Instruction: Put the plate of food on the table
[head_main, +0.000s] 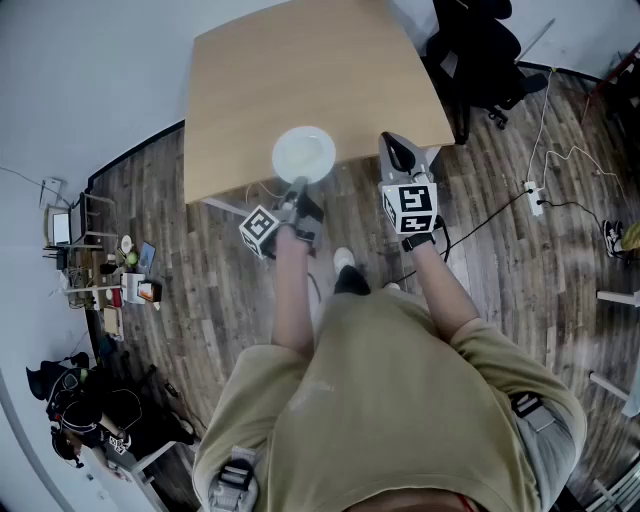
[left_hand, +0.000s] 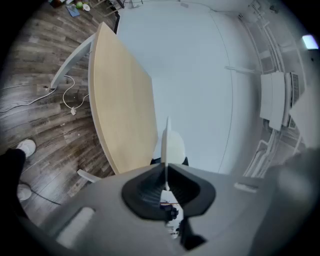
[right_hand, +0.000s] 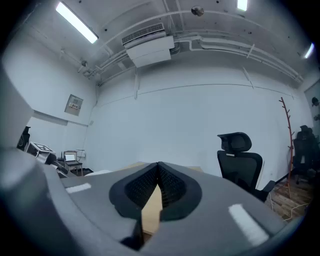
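**A:** Where's the white round plate right now?

**B:** It's over the near edge of the light wooden tabletop. The left hand-held gripper has its jaws clamped on the rim nearest the person. In the left gripper view the plate shows edge-on, a thin white line running out from between the closed jaws. I can't tell whether its base touches the wood. I also can't make out any food on it from the head view.

**A:** And the other one?

**B:** The right hand-held gripper sits just beside the plate to the right, also at the table's edge. Its jaws are pressed together on nothing, with only a sliver of the wood showing beneath them.

**A:** How do you reckon the plate will handle?

**B:** It looks stiff and glazed, so I'd say slippery and breakable, probably ceramic. A one-sided pinch on the rim leaves the whole dish hanging out beyond the jaws, so its weight will try to tip the far side down. Anything on it could slide that way.

**A:** So where should it be held?

**B:** I'd keep hold of the rim, deep in the pads, with the plate level. It should go down flat and well in from the edge before the jaws let go. The plank floor below would not be kind to it.
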